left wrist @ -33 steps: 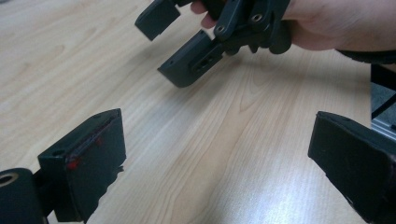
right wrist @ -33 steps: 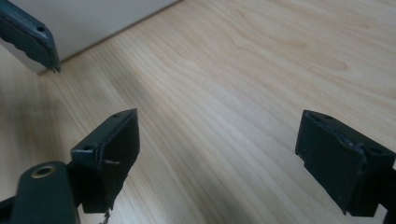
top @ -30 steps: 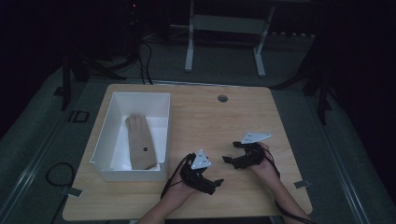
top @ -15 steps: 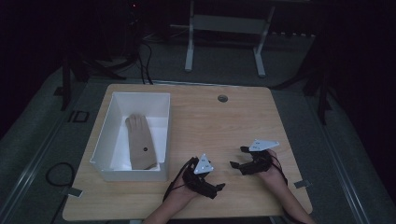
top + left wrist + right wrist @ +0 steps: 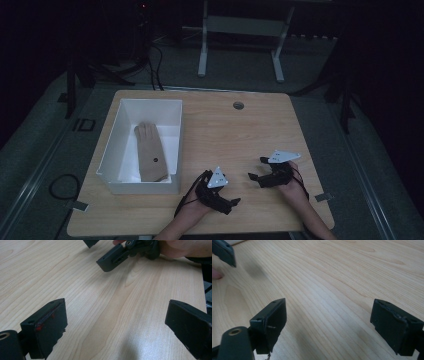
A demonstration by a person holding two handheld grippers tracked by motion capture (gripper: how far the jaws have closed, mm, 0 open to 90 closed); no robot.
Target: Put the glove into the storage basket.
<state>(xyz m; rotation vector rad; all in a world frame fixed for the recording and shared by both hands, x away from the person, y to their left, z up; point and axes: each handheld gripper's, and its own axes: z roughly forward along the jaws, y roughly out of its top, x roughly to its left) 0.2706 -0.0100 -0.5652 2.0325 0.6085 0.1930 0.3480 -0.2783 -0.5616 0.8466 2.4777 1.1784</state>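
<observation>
Both grippers rest low over bare wood near the table's front edge, and both are open with nothing between the jaws. My left gripper [image 5: 227,199] sits front centre, its jaws spread wide over the tabletop [image 5: 117,330]. My right gripper [image 5: 256,169] is just to its right, jaws equally wide apart [image 5: 334,322]. They face each other: the right gripper [image 5: 117,256] and the hand holding it appear at the top of the left gripper view. A jaw of the left gripper [image 5: 223,251] shows at the top left of the right gripper view. A tan glove [image 5: 150,152] lies flat in a white box [image 5: 112,145].
The white box stands on the left half of the wooden table [image 5: 240,135]. A small round grommet [image 5: 238,105] sits near the far edge. Beyond the table are a metal frame's legs [image 5: 202,45] and cables on a dark floor.
Over the last second both hands drew back a little toward the near edge of the table, the right one more. The glove and the box stayed put.
</observation>
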